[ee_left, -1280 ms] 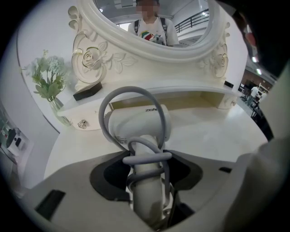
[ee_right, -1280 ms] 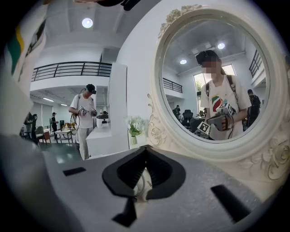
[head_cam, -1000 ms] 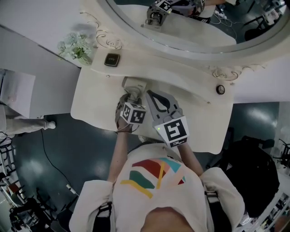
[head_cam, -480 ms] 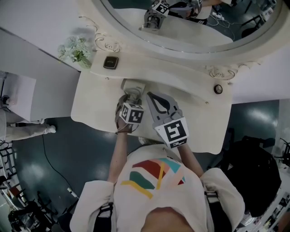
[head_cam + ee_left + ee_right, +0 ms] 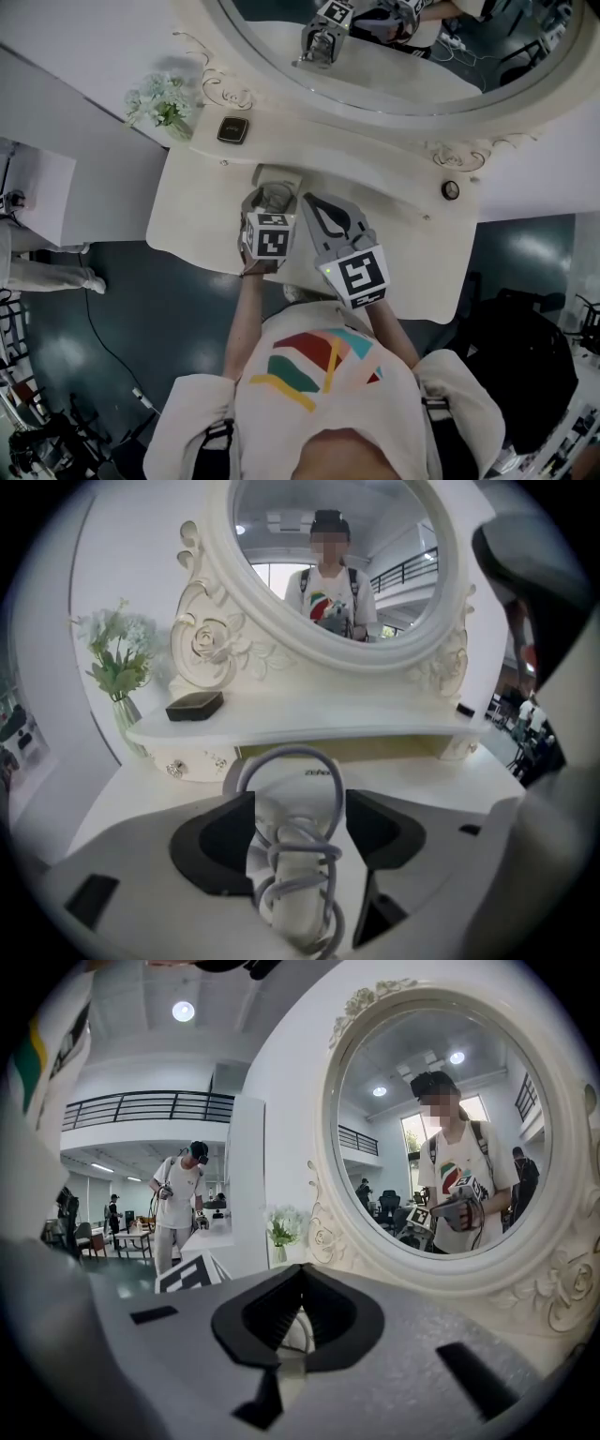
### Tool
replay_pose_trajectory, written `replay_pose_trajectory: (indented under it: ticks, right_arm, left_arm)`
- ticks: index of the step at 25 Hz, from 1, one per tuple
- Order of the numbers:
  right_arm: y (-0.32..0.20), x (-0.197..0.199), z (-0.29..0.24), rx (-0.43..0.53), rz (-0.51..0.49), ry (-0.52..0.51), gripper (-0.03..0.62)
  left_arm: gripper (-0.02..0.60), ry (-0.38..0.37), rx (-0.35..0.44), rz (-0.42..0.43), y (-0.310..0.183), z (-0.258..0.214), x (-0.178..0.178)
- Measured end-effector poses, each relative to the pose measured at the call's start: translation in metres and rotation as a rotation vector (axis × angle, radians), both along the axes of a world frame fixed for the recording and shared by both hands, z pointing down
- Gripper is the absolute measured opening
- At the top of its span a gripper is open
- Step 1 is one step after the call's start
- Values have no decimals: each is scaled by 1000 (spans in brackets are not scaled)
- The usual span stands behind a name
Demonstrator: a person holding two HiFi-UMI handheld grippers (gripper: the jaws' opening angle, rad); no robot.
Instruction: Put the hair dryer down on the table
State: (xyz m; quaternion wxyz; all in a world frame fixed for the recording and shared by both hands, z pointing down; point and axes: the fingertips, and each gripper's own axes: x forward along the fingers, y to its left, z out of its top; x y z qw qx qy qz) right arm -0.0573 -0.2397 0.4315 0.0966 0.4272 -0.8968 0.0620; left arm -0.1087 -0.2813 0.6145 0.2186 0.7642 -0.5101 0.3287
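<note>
Left gripper (image 5: 272, 199) has just spread its jaws — hair dryer (image 5: 298, 794) sits loose between them.

Hidden in the head view beneath the left gripper (image 5: 271, 199), fingers just opened wider around it: most of the hair dryer (image 5: 277, 175), save the pale end nearest the mirror (image 5: 422, 56). Cut off at the bottom edge of the left gripper view: its cord-wrapped handle. Glimpsed behind the right gripper (image 5: 300, 1274): a pale sliver (image 5: 296, 1331), unidentifiable. Too small to identify: dark round thing (image 5: 451, 190) just below the mirror.
</note>
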Motion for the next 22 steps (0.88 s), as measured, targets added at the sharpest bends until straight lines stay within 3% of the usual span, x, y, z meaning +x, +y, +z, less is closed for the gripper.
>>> replay_pose_trajectory:
  ticks: [5, 8, 12, 15, 22]
  right_arm:
    - [1, -5, -8, 16, -2, -14, 0]
    - [2, -7, -13, 38, 2, -14, 0]
    - [4, -7, -23, 68, 14, -22, 0]
    - [7, -8, -30, 84, 19, -33, 0]
    - [15, -17, -43, 118, 5, -45, 0]
  left_arm:
    - [279, 81, 59, -36, -9, -41, -5]
    - [279, 121, 142, -65, -14, -77, -10]
    - [279, 230, 242, -107, -18, -132, -16]
    - [268, 253, 324, -116, -14, -164, -23]
    - [140, 274, 534, -189, 8, -223, -45]
